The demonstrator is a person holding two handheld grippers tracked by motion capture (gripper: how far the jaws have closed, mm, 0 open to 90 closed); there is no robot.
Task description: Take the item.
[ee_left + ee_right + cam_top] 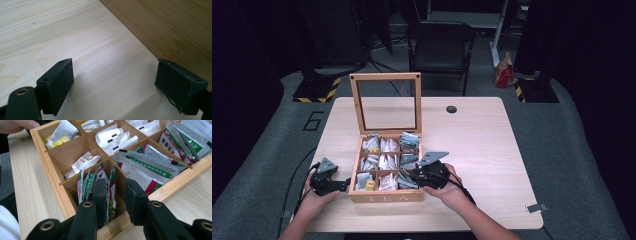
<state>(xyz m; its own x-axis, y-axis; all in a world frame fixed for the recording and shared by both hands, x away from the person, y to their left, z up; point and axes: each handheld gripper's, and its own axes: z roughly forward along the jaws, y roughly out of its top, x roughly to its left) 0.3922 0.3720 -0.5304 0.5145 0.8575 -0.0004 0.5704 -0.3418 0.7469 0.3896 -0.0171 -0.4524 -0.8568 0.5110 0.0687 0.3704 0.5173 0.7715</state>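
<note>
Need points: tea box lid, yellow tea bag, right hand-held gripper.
tea box lid [385, 76], high view, top rail of the raised wooden frame.
yellow tea bag [60, 141], right gripper view, its yellow face.
right hand-held gripper [116, 192], right gripper view, midway between its fingertips.

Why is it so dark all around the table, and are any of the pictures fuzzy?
In the high view, light falls on the table and tea box while the room behind stays dark. In the left gripper view, the left claw casts soft shadows on the bright wood, and the grain looks sharp. In the right gripper view, the right claw is slightly soft up close; the packets are clearer.
</note>
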